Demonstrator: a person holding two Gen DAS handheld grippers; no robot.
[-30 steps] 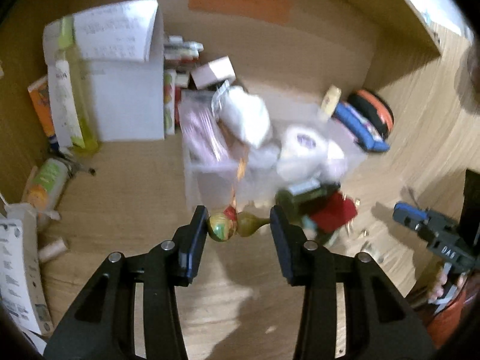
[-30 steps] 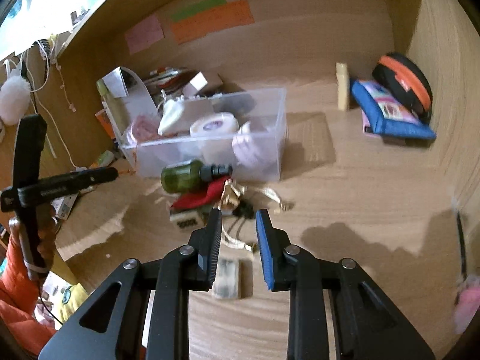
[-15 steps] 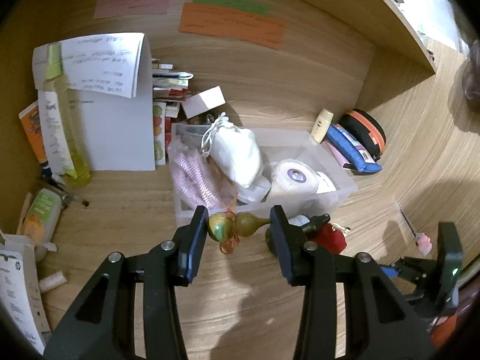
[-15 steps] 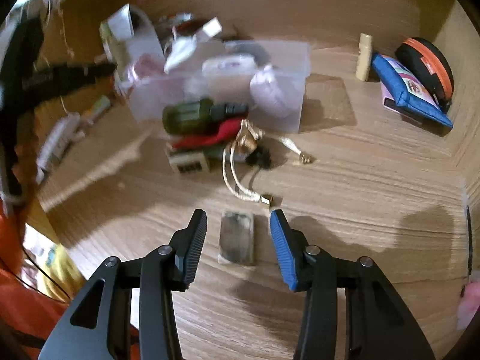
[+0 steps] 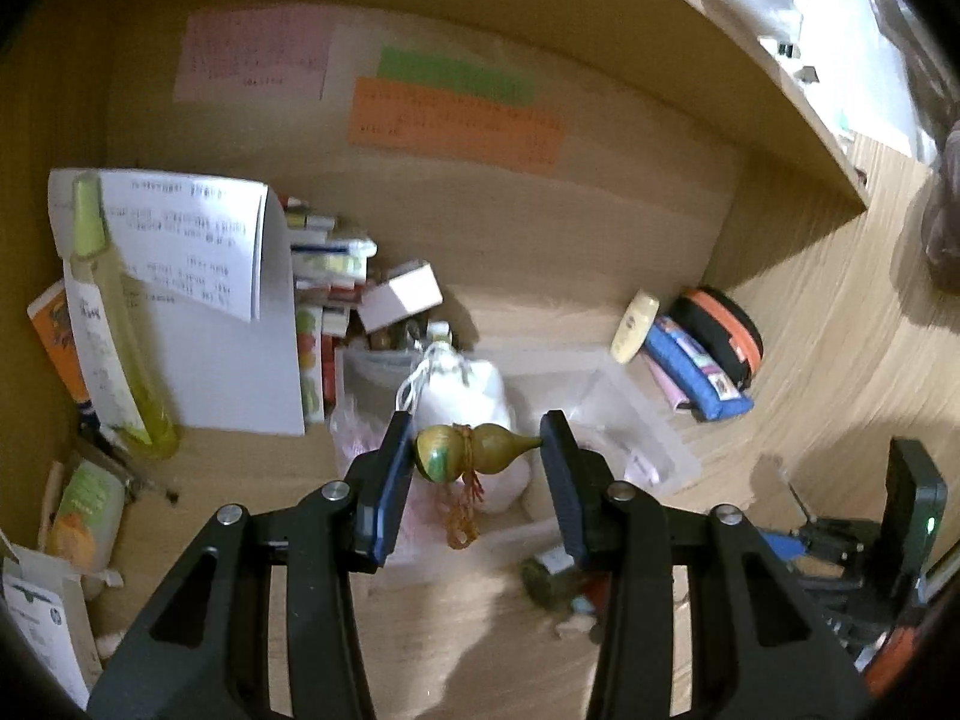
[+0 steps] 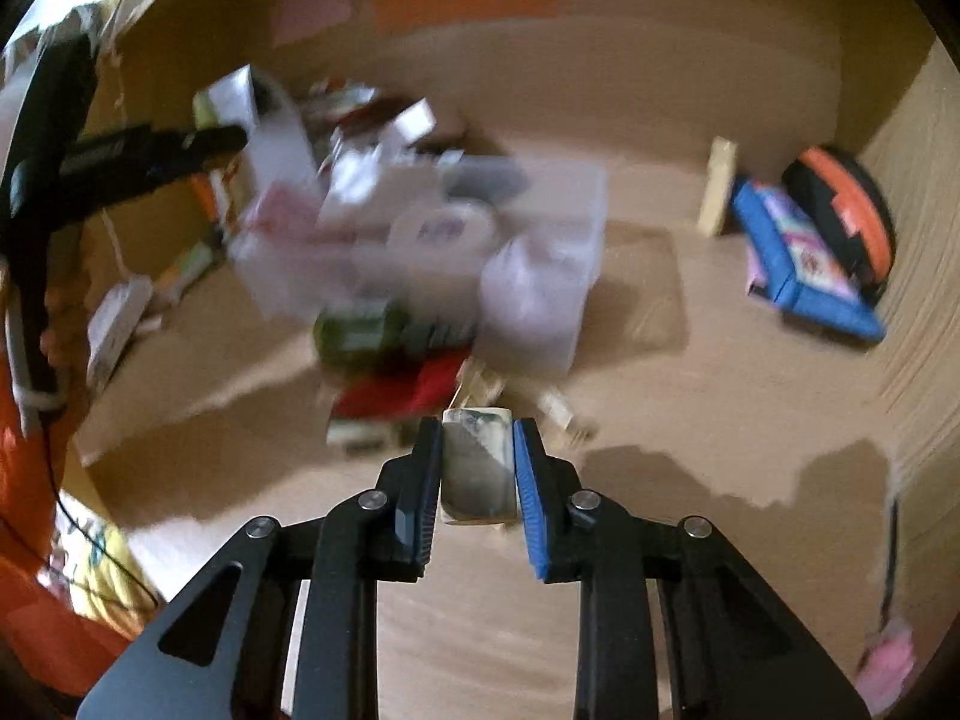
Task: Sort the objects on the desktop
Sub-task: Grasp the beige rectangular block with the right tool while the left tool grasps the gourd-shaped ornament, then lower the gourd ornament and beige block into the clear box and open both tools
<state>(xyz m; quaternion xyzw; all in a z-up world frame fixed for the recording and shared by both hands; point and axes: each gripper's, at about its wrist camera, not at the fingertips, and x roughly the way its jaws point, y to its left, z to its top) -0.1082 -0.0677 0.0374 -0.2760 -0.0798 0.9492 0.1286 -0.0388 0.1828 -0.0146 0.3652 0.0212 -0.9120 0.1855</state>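
Observation:
My left gripper (image 5: pixel 477 450) is shut on a small green-and-gold gourd charm (image 5: pixel 474 451) with a red cord, held above the clear plastic bin (image 5: pixel 654 426). The bin holds a white drawstring pouch (image 5: pixel 462 384) and pink items. My right gripper (image 6: pixel 478 450) is shut on a small flat rectangular block (image 6: pixel 478 468) with a grey face, lifted off the desk. The bin (image 6: pixel 540 228) shows blurred in the right wrist view, with a dark green bottle (image 6: pixel 360 333) and a red item (image 6: pixel 414 390) in front of it.
A blue case (image 6: pixel 804 264), a black-and-orange pouch (image 6: pixel 846 210) and a cream tube (image 6: pixel 717 186) lie at the back right. A papers stand (image 5: pixel 198 312), a yellow bottle (image 5: pixel 108 330) and boxes (image 5: pixel 330 276) fill the back left. The left gripper's body (image 6: pixel 90 162) crosses the left of the right view.
My right gripper has closed on the flat block and lifted it off the desk. My left gripper has carried the gourd forward, over the bin.

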